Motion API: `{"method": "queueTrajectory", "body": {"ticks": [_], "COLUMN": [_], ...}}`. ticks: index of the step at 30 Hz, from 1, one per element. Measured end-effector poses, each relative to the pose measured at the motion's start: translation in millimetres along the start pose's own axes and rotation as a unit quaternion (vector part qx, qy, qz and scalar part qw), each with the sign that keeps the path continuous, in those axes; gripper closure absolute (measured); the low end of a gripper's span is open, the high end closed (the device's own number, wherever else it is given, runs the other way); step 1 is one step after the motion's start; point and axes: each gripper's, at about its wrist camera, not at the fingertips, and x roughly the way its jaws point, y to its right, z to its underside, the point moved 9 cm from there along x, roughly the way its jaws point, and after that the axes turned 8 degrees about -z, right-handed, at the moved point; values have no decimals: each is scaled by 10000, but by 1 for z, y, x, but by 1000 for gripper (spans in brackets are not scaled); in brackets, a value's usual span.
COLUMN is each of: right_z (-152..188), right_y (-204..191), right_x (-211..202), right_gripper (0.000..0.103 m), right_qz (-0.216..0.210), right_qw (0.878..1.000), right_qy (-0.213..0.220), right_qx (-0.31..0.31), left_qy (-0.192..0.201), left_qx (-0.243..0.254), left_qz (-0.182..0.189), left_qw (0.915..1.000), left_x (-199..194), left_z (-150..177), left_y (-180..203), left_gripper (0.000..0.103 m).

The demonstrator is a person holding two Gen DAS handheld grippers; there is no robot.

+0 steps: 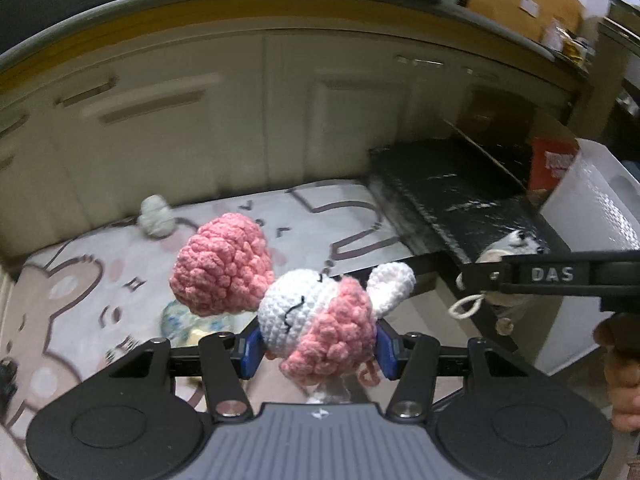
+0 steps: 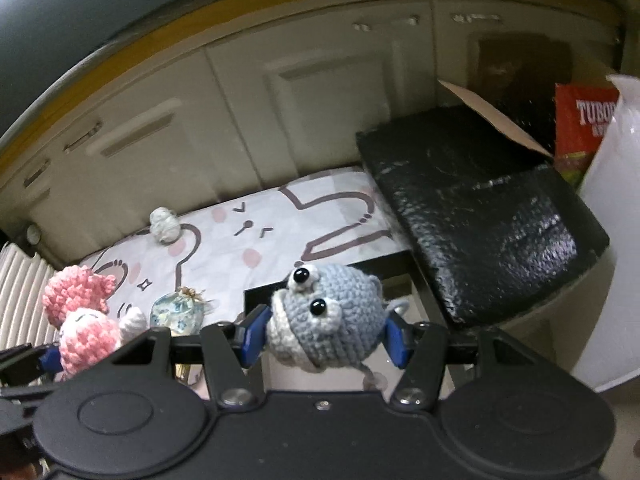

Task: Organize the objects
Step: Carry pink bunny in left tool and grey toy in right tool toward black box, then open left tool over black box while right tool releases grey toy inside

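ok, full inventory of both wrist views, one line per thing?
pink-and-white crochet toy: 1, pink/white, in left hand-held gripper
grey crochet toy: 1, grey-blue, in right hand-held gripper
small pale ball: 1, whitish, far edge of mat
round patterned pouch: 1, blue/white, near edge of mat
cartoon mat: 1, white/pink/brown, in front of cabinets
black box: 1, black, right of mat
red carton: 1, red, behind black box
cabinets: cream, background
left hand-held gripper: shut on toy
right hand-held gripper: shut on toy

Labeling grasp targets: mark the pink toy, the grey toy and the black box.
pink toy [image 1: 320,322]: left wrist view, white face.
grey toy [image 2: 332,320]: right wrist view, grey head.
black box [image 2: 480,216]: right wrist view, top face.
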Motion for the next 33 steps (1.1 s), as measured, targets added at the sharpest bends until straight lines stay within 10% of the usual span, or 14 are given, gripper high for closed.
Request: {"method": "queueTrajectory", "body": {"ticks": [20,33], "right_z": [0,-14], "right_y": [41,37], "right_x": [47,64], "right_gripper": [43,33], "right_qz": [413,199], "right_qw": [9975,9976], "right_qy": [-406,-194], "right_qx": [406,642], "left_qy": [-802,-1135], "left_qx": [1317,1070], "left_qz": [718,1004], "left_qw": [9854,9826], "left_x": [70,92], "left_z": [28,33], "left_y": [78,93], "left_gripper": [48,34]}}
